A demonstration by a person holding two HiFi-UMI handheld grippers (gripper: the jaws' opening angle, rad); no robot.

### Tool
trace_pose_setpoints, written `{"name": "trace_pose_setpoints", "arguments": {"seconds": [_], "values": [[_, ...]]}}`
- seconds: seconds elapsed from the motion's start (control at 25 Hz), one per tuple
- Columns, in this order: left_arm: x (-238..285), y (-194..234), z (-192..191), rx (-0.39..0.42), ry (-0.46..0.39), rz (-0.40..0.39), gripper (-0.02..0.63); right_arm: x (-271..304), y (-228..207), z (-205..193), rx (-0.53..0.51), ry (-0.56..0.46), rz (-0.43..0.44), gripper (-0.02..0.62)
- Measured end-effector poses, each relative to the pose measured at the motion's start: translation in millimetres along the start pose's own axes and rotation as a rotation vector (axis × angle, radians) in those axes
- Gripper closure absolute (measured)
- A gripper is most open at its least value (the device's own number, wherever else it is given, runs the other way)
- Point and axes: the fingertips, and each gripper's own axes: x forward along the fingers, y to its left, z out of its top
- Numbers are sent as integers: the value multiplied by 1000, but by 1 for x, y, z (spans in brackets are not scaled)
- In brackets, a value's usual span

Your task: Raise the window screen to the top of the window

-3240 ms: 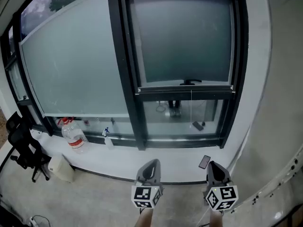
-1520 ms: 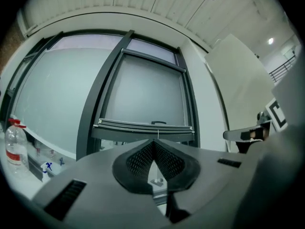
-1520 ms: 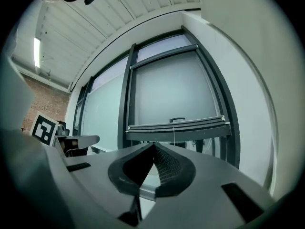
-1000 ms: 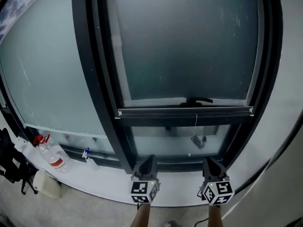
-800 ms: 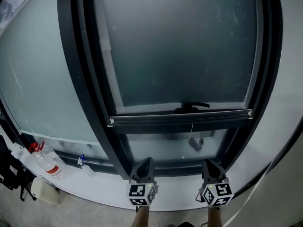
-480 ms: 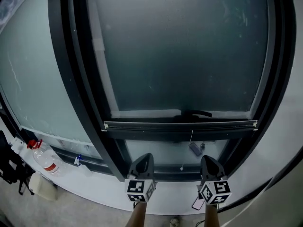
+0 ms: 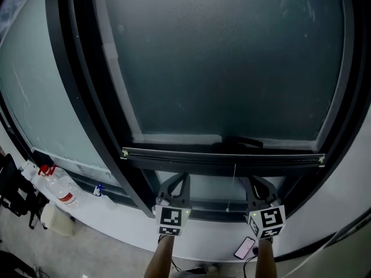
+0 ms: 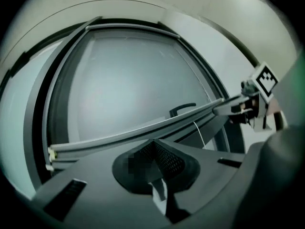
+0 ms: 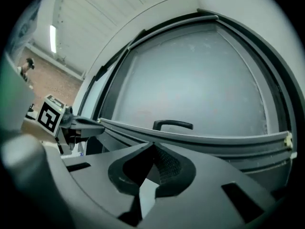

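Holds the left gripper up under the bottom bar of the window screen, jaws shut tip to tip, nothing between them. Holds the right gripper the same way, further along the same bar: closed to a point, empty. Points both sets of tips at the bar's underside from just below. Cannot tell from any view whether touching it or stopping just short.

Finds the bar low in the black window frame, running level from the left post to the right one, dark mesh above it, a strip of pale glass below. Shows a black handle just above the bar and behind the mesh. Shows a thin pull cord hanging from the bar between the two grippers.

Cuts off the top of the screen in the head view. Hides both hands behind the marker cubes, with only bare forearms visible beneath.

Places a phone on the white sill, near the right gripper. Places a clear bottle with a red cap and a small spray bottle well off to the left, labels too small to read.
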Motion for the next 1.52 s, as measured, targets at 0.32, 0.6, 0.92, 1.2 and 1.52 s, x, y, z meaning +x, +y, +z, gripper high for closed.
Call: {"name": "trace_pose_setpoints", "arguments": {"seconds": [0.32,0.6,0.92,1.2,1.52], "values": [[20,-8,14,643,81,-179,601,28,-1,8,-678,210,96,537],[37,-3,-7,870,242,-363,534,44,-9,-12,-1095,441,191,537],[48,14,-16,876,345,-331,534,48,-15,-23,-1129,543,244,537],[48,14,-20,927,397,-302,560,50,-14,-26,-1194,601,247,564],[51,11,-23,1064,568,-331,571,52,-14,-24,-1159,639,252,568]]}}
